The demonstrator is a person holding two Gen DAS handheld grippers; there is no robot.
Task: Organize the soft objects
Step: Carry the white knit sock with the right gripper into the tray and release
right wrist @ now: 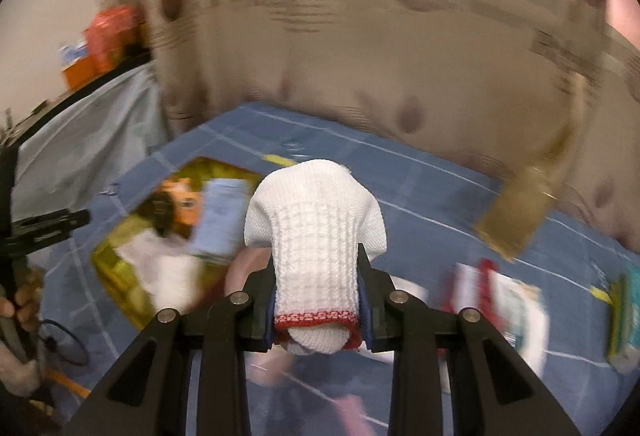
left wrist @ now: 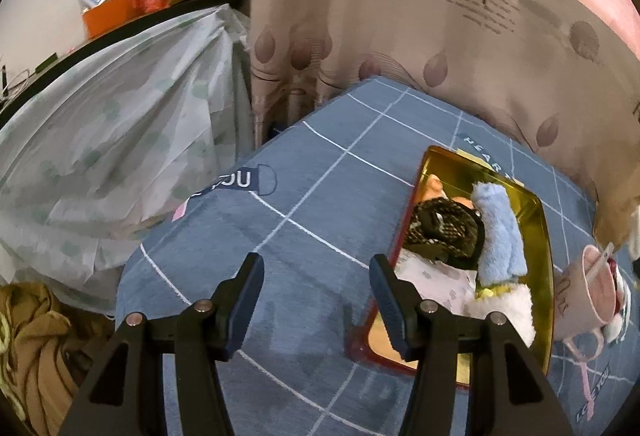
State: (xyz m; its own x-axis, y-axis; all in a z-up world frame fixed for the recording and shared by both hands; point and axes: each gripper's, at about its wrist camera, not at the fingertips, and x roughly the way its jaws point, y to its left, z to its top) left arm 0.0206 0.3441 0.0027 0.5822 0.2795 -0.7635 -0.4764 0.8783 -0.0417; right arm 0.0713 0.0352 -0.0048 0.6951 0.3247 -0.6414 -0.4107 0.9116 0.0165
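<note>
While the right tongs [right wrist: 318, 288] stay out of it for nothing, they are clamped on a white waffle-knit cloth [right wrist: 316, 236] with a red-stitched hem, rolled or bunched so that its long axis runs straight out along the fingers, the bulging end pointing away over the blue checked bedspread [right wrist: 420, 171]. The relation that matters is where the gold tray [right wrist: 116, 276] lies from that cloth: in the right wrist view it sits to the left and a little nearer, well apart from the bundle, with bare bedspread between them. That view is smeared, so I would only guess that the tray's long side runs roughly near-to-far.

The left wrist view is sharper. There the gold tray [left wrist: 544, 236] already holds a light blue fluffy towel [left wrist: 498, 232] lying lengthwise, a dark patterned cloth [left wrist: 444, 228] beside it on the left, and pale pieces at the near end. The left tongs [left wrist: 316, 300] stand apart and empty, hovering just left of the tray's near corner over the bedspread [left wrist: 304, 203]. A pink mug [left wrist: 588, 296] stands just right of the tray.

So the left tongs are nearer the tray, but the right ones carry the cloth; I judge the coming move a carry leftward, laying the roll parallel to the blue towel.
</note>
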